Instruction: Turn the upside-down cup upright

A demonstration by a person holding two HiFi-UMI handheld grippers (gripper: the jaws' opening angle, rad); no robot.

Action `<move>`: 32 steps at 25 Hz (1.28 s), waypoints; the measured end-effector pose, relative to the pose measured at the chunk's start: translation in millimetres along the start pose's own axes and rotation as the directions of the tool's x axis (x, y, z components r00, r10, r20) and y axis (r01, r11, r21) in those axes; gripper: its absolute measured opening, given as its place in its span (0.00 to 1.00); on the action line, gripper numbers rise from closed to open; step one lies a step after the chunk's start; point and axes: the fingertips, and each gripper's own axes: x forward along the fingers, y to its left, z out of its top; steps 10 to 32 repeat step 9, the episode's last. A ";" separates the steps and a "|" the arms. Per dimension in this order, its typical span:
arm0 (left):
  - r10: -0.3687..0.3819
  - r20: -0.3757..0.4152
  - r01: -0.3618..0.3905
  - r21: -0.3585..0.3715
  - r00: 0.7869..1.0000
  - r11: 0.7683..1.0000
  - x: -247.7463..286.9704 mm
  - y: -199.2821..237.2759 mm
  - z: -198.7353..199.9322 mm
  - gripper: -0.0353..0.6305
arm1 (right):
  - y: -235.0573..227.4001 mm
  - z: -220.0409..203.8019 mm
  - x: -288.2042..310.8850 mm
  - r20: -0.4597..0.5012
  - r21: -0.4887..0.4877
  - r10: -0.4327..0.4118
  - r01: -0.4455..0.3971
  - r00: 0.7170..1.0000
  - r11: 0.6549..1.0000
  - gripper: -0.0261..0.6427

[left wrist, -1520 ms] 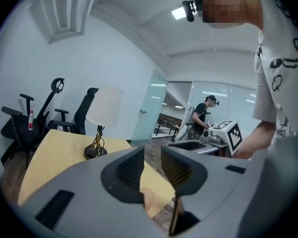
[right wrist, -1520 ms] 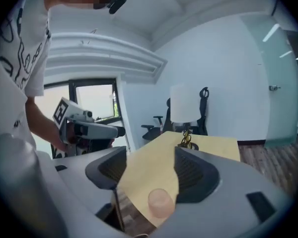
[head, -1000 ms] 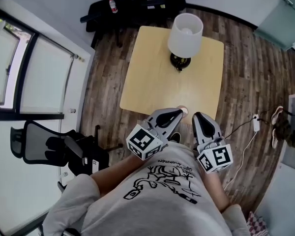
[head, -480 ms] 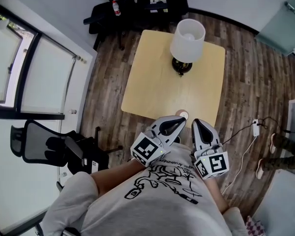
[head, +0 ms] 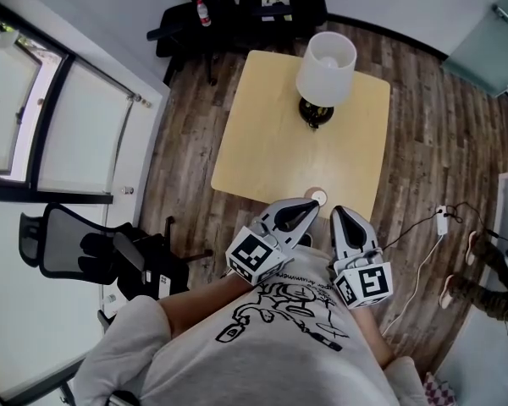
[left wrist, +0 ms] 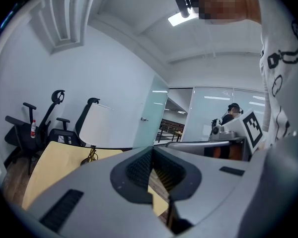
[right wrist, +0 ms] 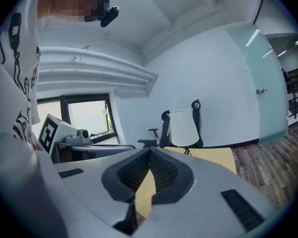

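Note:
In the head view a small pale round cup (head: pixel 319 197) stands at the near edge of the light wooden table (head: pixel 262 142); I cannot tell which way up it is. My left gripper (head: pixel 310 205) is shut and empty, its tip just short of the cup. Beside it my right gripper (head: pixel 336 213) is also shut and empty, held off the table's near edge. In the left gripper view the left gripper (left wrist: pixel 152 150) has its jaws together, with the table (left wrist: pixel 49 165) beyond. The right gripper (right wrist: pixel 149 152) shows the same in its own view. The cup is hidden in both gripper views.
A lamp with a white shade (head: pixel 326 68) stands at the table's far side. Black office chairs (head: pixel 237 2) stand beyond the table, another chair (head: pixel 85 248) at my left. A cable and power plug (head: pixel 441 218) lie on the wooden floor at the right, near a person's feet (head: pixel 470 282).
Both grippers stay close together and shut at the table's near edge. The cup now shows a little more fully past the left gripper's tip. The feet at the right have moved.

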 end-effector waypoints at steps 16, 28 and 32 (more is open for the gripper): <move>-0.001 -0.001 0.001 0.009 1.000 1.000 -3.1 -2.6 1.7 0.07 | 2.4 3.2 -5.7 0.012 -0.006 -0.005 0.006 1.000 1.000 0.08; -0.001 -0.001 0.001 0.009 1.000 1.000 -3.1 -2.6 1.7 0.07 | 2.4 3.2 -5.7 0.012 -0.006 -0.005 0.006 1.000 1.000 0.08; -0.001 -0.001 0.001 0.009 1.000 1.000 -3.1 -2.6 1.7 0.07 | 2.4 3.2 -5.7 0.012 -0.006 -0.005 0.006 1.000 1.000 0.08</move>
